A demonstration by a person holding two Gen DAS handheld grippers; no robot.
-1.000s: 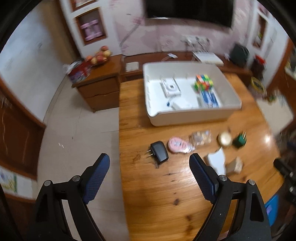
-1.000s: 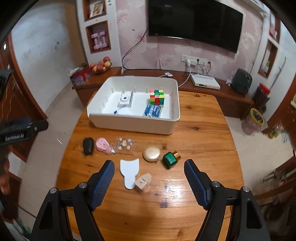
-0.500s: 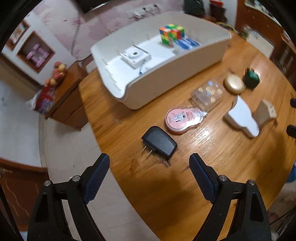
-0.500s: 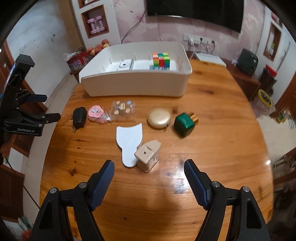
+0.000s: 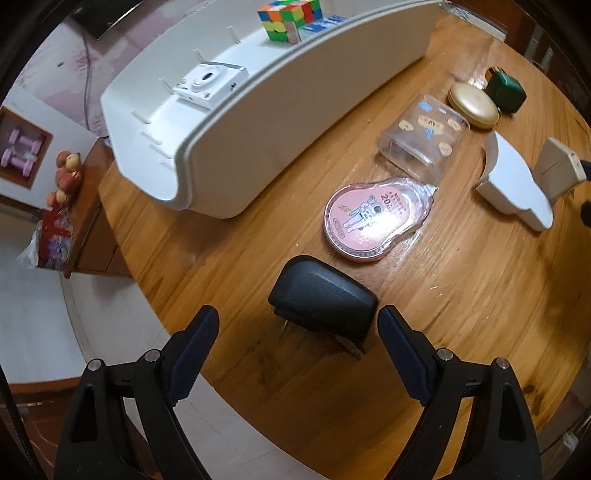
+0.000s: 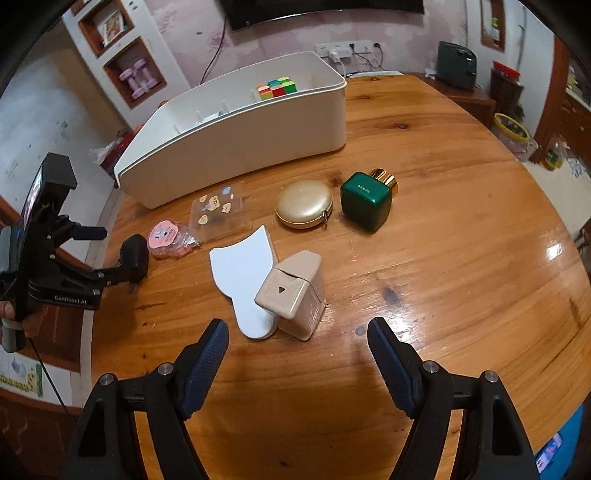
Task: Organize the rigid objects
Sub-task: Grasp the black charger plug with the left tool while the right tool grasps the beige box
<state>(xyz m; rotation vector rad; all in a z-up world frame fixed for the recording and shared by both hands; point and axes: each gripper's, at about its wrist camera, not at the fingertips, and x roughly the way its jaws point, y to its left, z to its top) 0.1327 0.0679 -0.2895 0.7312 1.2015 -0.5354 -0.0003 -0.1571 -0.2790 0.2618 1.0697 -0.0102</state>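
On the wooden counter [image 5: 461, 302], the black charger [image 5: 321, 299] lies between the wide left gripper [image 5: 297, 328] fingers near the edge, where a glancing close could knock it off; the right gripper [image 6: 297, 341] hovers wide, empty.

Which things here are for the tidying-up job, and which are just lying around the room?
For the job: white bin, black charger, pink case, clear box, gold compact, green bottle, beige box, white card.

Just lying about: pink dumbbells, fruit, television.
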